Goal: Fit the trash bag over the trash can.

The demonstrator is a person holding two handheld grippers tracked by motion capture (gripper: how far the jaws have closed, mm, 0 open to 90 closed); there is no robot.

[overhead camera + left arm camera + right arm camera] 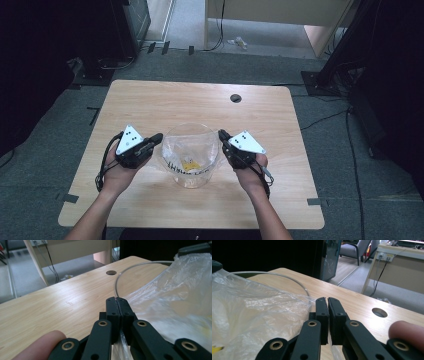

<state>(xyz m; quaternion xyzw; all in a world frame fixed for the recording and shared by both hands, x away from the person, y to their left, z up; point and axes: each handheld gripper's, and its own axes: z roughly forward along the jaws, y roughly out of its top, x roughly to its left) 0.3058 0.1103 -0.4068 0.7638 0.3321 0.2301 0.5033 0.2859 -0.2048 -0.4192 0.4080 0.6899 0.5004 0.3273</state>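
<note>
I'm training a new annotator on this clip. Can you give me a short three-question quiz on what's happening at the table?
1. True or false: the left gripper is shut on the clear plastic bag.
2. What does the right gripper hold? A) a cable B) the bag's edge C) nothing
3. What shows through the bag, in the clear container on the wooden table?

Key:
1. True; its fingers pinch the film.
2. B
3. Something yellow; what it is cannot be told.
</note>
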